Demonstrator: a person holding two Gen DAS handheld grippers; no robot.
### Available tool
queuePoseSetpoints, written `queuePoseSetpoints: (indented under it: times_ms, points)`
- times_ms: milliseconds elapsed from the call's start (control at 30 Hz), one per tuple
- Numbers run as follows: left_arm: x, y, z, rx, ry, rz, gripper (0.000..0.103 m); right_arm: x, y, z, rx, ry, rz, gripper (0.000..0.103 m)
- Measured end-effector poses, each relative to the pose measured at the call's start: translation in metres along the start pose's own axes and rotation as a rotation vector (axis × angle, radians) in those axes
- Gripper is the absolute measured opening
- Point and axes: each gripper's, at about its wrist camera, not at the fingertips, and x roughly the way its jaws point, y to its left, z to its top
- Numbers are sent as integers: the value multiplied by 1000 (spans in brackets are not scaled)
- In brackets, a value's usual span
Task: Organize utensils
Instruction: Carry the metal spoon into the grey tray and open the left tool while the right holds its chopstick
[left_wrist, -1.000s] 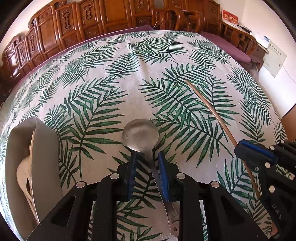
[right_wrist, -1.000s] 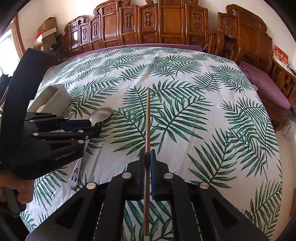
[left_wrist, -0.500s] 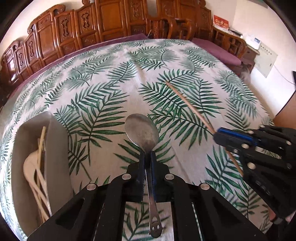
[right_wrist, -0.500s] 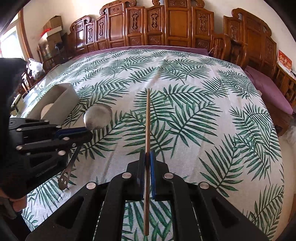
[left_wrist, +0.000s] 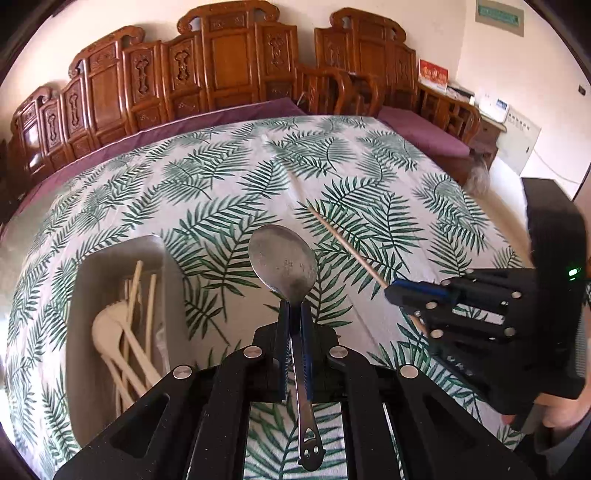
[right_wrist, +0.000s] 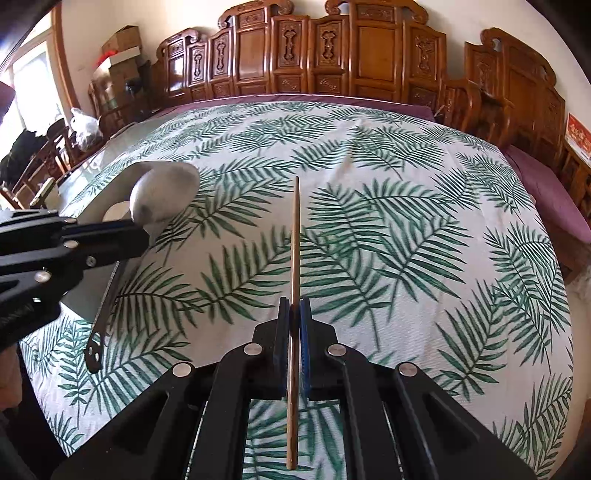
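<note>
While clamped on the metal spoon (left_wrist: 283, 264) by its neck, left gripper (left_wrist: 294, 314) up off the leafy tablecloth (left_wrist: 221, 177); grey bin (left_wrist: 79, 295) at 9 o'clock. Right gripper (right_wrist: 294, 314) pinching the wooden chopstick (right_wrist: 295, 229); open cloth toward 12.

The left tongs (left_wrist: 295, 310) are black plastic with silver screws. Blue pads (left_wrist: 417, 290) line the right tongs (right_wrist: 294, 310); a green light (left_wrist: 571, 272) glows.

Spoon (left_wrist: 283, 264): dull, spotted metal. Chopstick (right_wrist: 294, 258): matt pale wood. Tablecloth (right_wrist: 369, 229): woven leaf-print cloth. Far screen (left_wrist: 229, 66): glossy carved wood.
</note>
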Motion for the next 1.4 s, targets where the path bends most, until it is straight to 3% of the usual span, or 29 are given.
queuePoseSetpoints:
  times_ms: [733, 1067, 1400]
  points:
    - [-71, 66, -9, -54, -84, 69, 5, -17, 68, -8, -67, -24, 22, 6]
    - [-61, 113, -9, -69, -71, 129, 5, -22, 84, 0, -83, -50, 55, 6]
    - [-21, 148, -17, -114, -36, 126, 5, -21, 96, 3, -102, -58, 81, 6]
